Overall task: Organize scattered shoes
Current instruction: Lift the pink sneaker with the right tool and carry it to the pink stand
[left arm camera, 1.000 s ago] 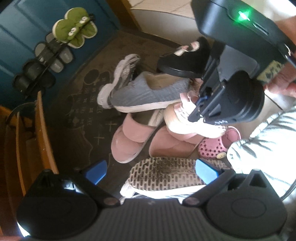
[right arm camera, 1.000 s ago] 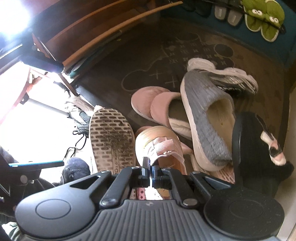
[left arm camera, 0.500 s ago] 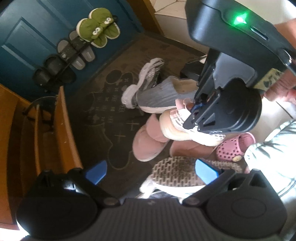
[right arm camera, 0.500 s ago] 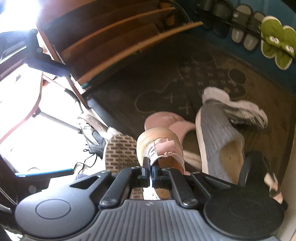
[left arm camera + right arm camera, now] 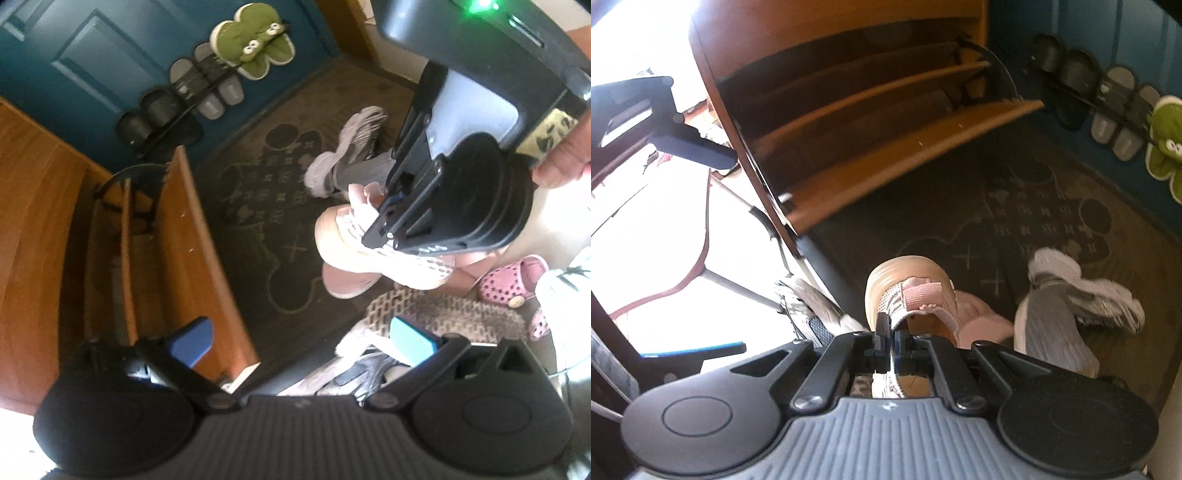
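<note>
Holding a small pink sneaker (image 5: 911, 295) by the thin edge of its collar, the right gripper (image 5: 889, 332) has its jaws pressed nearly together on that edge; the shoe hangs clear of the mat (image 5: 1052, 206), toe toward the wooden shoe rack (image 5: 886, 92). We note the left gripper (image 5: 295, 338) spread wide and holding nothing, near the rack's front edge.

On the mat we see a grey slip-on (image 5: 1049, 332), a white trainer (image 5: 1086, 295), pink slippers (image 5: 345, 280) and an overturned shoe (image 5: 443, 317), lying loose.

Risks, as we judge them:
- pinch is on soft collar fabric only; a swing could let the sneaker rotate or slip out
- toe may catch the front lip of a rack shelf on entry
- rack interior is dark; we cannot tell which shelf has room
</note>
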{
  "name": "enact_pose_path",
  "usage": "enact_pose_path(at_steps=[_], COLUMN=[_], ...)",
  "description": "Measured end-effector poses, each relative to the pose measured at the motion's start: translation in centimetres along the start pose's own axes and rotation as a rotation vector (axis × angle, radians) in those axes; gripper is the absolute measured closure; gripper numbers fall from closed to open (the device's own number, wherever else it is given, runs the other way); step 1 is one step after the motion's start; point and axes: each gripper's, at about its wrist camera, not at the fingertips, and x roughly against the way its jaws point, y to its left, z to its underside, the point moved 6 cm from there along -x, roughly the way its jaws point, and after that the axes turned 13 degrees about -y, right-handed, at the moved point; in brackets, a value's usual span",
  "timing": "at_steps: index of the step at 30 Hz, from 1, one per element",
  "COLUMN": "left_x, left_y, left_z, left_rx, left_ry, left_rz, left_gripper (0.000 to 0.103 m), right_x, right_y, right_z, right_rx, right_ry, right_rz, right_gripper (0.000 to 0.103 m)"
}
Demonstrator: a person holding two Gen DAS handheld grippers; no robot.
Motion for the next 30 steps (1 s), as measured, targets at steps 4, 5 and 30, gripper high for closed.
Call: enact_pose_path(at_steps=[4, 5, 30], left_x=[0.8, 0.9, 7.4], left_y=[1.2, 1.5, 7.7], left_z=[0.6, 0.7, 9.3], left_rx=[0.003, 0.005, 0.205], left_ry=[0.000, 0.001, 0.053], left_rz=[-0.023, -0.028, -0.243], left_gripper=[0.000, 0.000, 0.000], right_x=[-0.5, -0.6, -2.7], right_y=[1.0, 1.3, 10.7], right_z=[-1.3, -1.6, -7.7], right_rx=[0.017, 0.023, 0.181], right_ry=[-0.012, -0.016, -0.059], right_rz=[-0.017, -0.021, -0.139], right_gripper=[0.100, 0.100, 0.100])
